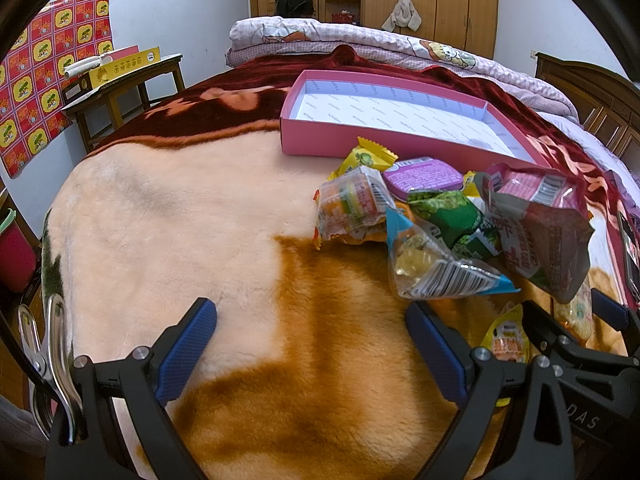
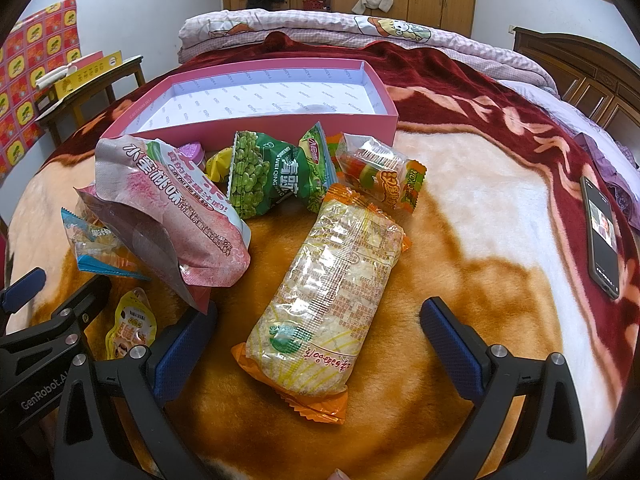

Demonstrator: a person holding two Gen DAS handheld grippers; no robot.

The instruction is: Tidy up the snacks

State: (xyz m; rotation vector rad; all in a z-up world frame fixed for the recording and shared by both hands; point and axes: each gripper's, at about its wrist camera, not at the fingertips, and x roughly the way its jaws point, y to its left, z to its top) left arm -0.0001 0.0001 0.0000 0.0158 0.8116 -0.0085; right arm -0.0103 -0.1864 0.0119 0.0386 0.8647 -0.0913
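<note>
An empty pink box [image 2: 256, 128] with a white lining lies on the bed blanket; it also shows in the left wrist view [image 1: 400, 136]. In front of it is a pile of snack packets: a long orange rice-cracker pack [image 2: 332, 292], a green pea bag [image 2: 276, 172], a pink peach bag [image 2: 176, 216], an orange candy pack [image 2: 380, 172] and a blue-edged packet [image 1: 436, 264]. My right gripper [image 2: 320, 340] is open, its fingers either side of the rice-cracker pack's near end. My left gripper [image 1: 312, 344] is open and empty over bare blanket, left of the pile.
A black phone [image 2: 602, 236] lies on the blanket at the right. A wooden side table [image 1: 120, 92] with a yellow box stands left of the bed. A folded quilt [image 2: 320, 28] lies behind the box. A small yellow pouch [image 2: 130, 320] lies between the grippers.
</note>
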